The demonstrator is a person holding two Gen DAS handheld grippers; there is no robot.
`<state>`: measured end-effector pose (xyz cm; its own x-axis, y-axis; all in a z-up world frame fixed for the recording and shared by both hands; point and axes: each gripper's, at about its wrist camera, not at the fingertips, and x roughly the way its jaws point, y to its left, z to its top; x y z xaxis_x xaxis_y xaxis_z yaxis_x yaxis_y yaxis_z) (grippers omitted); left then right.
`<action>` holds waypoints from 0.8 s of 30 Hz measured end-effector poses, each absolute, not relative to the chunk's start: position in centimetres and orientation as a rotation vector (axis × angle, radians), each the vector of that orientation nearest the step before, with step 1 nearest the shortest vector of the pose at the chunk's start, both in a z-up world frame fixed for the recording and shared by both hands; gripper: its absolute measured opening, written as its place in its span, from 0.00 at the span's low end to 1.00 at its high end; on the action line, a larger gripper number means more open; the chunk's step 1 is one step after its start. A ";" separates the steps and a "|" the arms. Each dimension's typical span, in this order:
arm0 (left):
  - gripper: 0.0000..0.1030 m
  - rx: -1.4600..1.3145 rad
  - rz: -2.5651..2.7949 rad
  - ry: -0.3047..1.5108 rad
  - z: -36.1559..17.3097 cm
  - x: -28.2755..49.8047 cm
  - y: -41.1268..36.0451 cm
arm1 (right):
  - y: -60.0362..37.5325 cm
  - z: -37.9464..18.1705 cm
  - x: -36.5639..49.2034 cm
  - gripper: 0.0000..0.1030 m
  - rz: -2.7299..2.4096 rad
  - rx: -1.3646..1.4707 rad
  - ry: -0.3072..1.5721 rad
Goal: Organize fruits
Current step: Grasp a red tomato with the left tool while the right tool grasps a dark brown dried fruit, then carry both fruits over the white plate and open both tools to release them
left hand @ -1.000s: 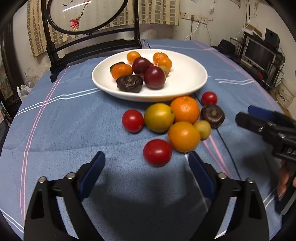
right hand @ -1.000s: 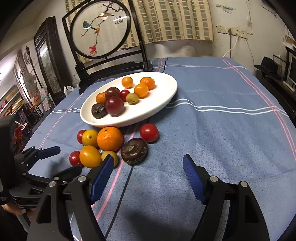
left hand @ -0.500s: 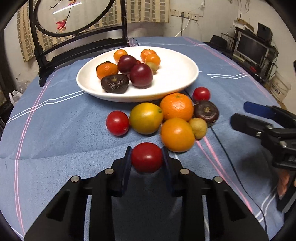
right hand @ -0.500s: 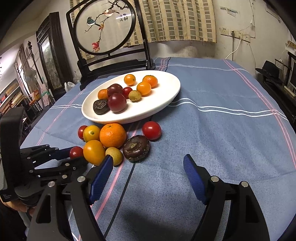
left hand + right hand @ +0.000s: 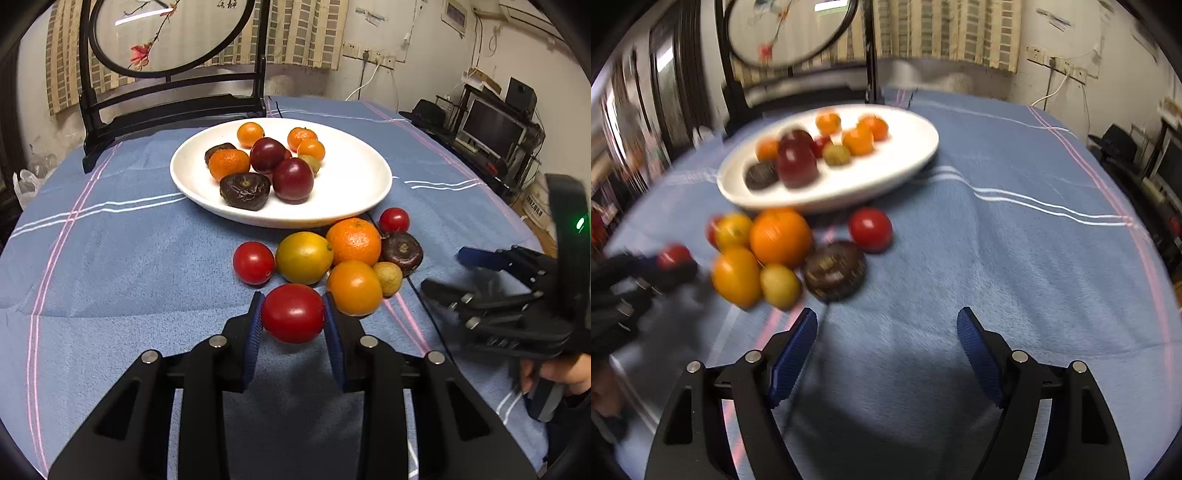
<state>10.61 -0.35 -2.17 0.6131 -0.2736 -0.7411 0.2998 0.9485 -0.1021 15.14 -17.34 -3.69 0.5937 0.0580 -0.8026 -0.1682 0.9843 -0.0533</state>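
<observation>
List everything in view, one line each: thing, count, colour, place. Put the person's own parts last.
plate: one, white, mid-table, holding small oranges, dark red and dark brown fruits.
tomatoes on the cloth: two, red, in front of the plate.
held tomato: one, red, between the left gripper's pads.
oranges: two, orange, in the cluster by the plate.
yellow-green citrus: one, left of the oranges.
small tan fruit: one, cluster's right.
wrinkled fruit: one, dark brown, cluster's right edge.
tablecloth: one, blue, striped.
round screen: one, black-framed, behind the plate.
left gripper: shut on the tomato.
right gripper: open, empty.
hand: one, holding the right gripper.
</observation>
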 end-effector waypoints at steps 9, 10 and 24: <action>0.30 -0.021 -0.290 0.844 -1.6 10.8 0.7 | -14.2 -3.6 17.0 0.73 0.155 -0.309 0.872; 0.30 -0.025 -0.292 0.850 -1.7 10.8 0.7 | -14.2 -3.6 17.2 0.71 0.161 -0.305 0.874; 0.30 -0.013 -0.263 0.840 -1.9 11.1 0.8 | -15.2 -2.3 14.9 0.42 0.246 -0.159 0.874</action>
